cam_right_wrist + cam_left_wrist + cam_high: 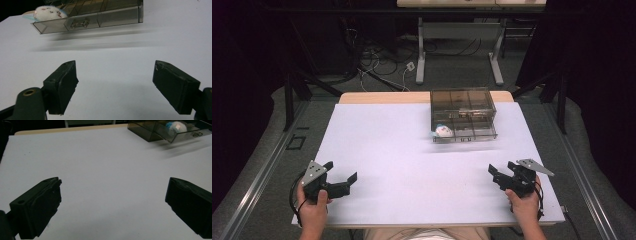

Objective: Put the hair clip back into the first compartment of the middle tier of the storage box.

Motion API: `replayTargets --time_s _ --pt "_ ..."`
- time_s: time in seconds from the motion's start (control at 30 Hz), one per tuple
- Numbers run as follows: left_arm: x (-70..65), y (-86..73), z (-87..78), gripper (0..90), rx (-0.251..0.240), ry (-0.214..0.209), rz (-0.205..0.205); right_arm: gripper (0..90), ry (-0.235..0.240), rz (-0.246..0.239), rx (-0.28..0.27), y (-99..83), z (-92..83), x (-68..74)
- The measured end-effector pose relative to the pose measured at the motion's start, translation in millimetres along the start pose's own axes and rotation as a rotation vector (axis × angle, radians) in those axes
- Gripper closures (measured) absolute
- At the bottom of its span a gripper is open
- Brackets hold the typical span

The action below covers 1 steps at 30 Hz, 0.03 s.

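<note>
A smoky clear drawer box (463, 114) stands at the far middle-right of the white table (402, 150). Its lower drawer is pulled out, and a small white soft toy (442, 131) with a light blue part lies in the drawer's left end. The toy (48, 13) sits behind the drawer front with its metal handle (79, 24). The box (162, 128) lies far up and to the right in the left gripper view. My left gripper (343, 181) rests near the front left edge, open and empty. My right gripper (502, 174) stands near the front right edge, open and empty.
Beyond the table's far edge stand the legs of another table (459, 55), with cables on the floor (382, 65). Dark curtains hang at both sides. A metal rail (257, 190) runs along the left of the table.
</note>
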State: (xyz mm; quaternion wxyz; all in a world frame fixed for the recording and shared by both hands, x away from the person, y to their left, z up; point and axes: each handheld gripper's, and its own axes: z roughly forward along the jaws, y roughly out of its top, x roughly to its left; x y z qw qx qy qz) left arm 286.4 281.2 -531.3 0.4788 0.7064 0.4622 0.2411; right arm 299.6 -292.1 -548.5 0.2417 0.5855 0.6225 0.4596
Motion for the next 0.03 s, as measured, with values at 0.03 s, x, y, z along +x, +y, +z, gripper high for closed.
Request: replayTargets --time_s 0.03 --pt "0.0 0.0 0.0 0.4 0.0 0.0 0.0 19.2 0.0 0.0 0.0 0.1 -0.3 -0.2"
